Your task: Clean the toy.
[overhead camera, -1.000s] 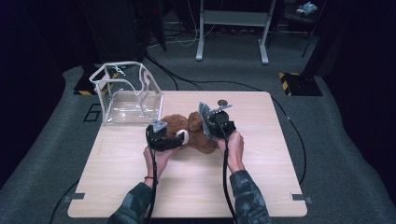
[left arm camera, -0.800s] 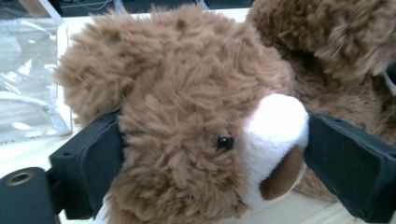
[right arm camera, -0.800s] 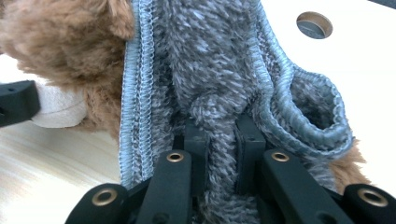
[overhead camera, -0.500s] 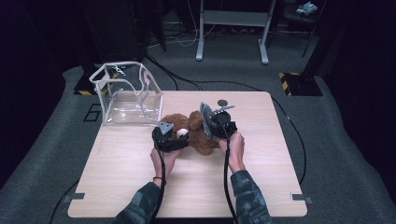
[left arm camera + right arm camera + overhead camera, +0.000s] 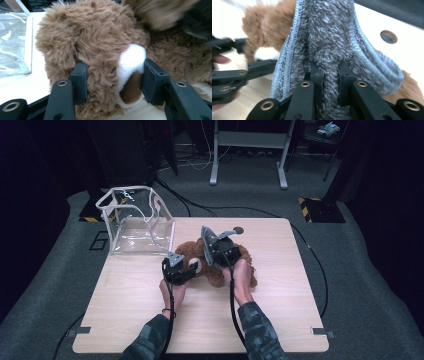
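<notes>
A brown plush teddy bear (image 5: 215, 265) lies on the wooden table (image 5: 280, 285) near its middle. My left gripper (image 5: 186, 268) is shut on the bear's head (image 5: 100, 50), with one jaw in the brown fur and the other against the white muzzle (image 5: 131, 60). My right gripper (image 5: 216, 246) is shut on a fold of grey fuzzy cloth (image 5: 329, 37) with pale blue edging, held up over the bear's body. The cloth (image 5: 207, 234) rises above that gripper. In the right gripper view, the left gripper (image 5: 270, 66) sits low at the left beside the bear.
A clear plastic bag (image 5: 137, 222) with white trim stands open at the table's back left corner, close to the bear's head. A round hole (image 5: 238, 230) marks the tabletop behind the bear. Dark floor and cables surround the table.
My left gripper has moved right, onto the bear's head. The right gripper and its cloth have stayed nearly in place.
</notes>
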Tool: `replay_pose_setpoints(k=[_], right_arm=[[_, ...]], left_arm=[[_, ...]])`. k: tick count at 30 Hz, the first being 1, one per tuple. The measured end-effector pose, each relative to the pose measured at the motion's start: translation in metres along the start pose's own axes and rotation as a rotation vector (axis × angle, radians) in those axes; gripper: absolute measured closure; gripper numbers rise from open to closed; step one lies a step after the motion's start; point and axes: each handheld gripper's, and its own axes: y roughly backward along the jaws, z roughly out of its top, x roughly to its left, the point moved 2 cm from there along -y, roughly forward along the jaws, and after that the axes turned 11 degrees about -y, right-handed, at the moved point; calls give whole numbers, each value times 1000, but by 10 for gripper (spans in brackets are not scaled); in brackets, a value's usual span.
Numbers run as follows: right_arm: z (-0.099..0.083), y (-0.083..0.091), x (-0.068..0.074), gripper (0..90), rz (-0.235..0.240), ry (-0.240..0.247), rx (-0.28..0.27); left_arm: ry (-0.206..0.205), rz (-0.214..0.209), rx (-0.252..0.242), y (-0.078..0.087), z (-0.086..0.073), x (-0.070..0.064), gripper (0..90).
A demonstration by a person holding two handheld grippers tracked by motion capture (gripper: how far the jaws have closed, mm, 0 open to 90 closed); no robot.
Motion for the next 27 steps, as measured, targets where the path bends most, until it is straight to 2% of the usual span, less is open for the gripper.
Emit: replay_pose_setpoints(k=[1,2,4,5,6,7,8,9,10,11,12,13,14,15,16,17,19,20,21,22,23,24,25,26,27], right_arm=[[0,-12,-5,790,-20,-13,28],[0,-14,-11,791,-17,-28,23],[-2,-11,-22,791,-54,-35,26],[-2,-11,-22,791,-54,-35,26],[-3,-7,-28,791,-89,-29,29],[-8,0,-42,791,-136,-39,37],[-8,0,-42,791,-136,-39,37],[-11,2,-52,790,-168,-48,47],[-22,4,-77,790,-193,-79,88],[-22,4,-77,790,-193,-79,88],[-27,3,-87,789,-206,-91,102],[-37,1,-103,789,-189,-146,115],[-37,1,-103,789,-189,-146,115],[-42,4,-107,789,-164,-188,89],[-42,4,-107,789,-164,-188,89],[-36,14,-101,789,-158,-164,35],[-23,31,-83,789,-116,-136,-38],[-23,31,-83,789,-116,-136,-38],[-16,37,-72,789,-88,-110,-64],[-3,38,-47,788,-36,-69,-78],[2,32,-37,788,-18,-55,-58],[2,32,-37,788,-18,-55,-58],[6,24,-30,787,-12,-46,-44],[8,4,-28,788,-34,-48,-6],[8,4,-28,788,-34,-48,-6]], left_arm=[[9,-5,3,0,0,1,476],[9,-10,-2,-1,0,2,476],[6,-11,-1,-1,1,2,477],[9,-15,3,-1,1,3,477],[8,-18,4,-1,1,4,476],[8,-17,5,0,1,4,476],[8,-17,5,0,1,4,476],[7,-19,7,0,1,3,476],[3,-15,9,0,2,3,474],[1,-19,12,0,2,4,474],[-1,-21,8,1,1,4,473],[-4,-20,4,2,0,4,472],[3,-20,0,3,-1,3,472],[-1,-17,0,4,-1,2,473],[-1,-17,0,4,-1,2,473],[5,-22,1,4,0,2,473],[9,-25,2,5,0,1,473],[13,-31,2,6,-1,1,473],[17,-35,-3,8,-1,0,474],[11,-42,-1,9,-1,-1,476],[18,-50,-4,10,0,-2,476],[18,-50,-4,10,0,-2,477],[15,-54,-1,12,-1,-3,477],[21,-67,-7,15,-2,-5,480],[21,-67,-7,15,-2,-5,481]])
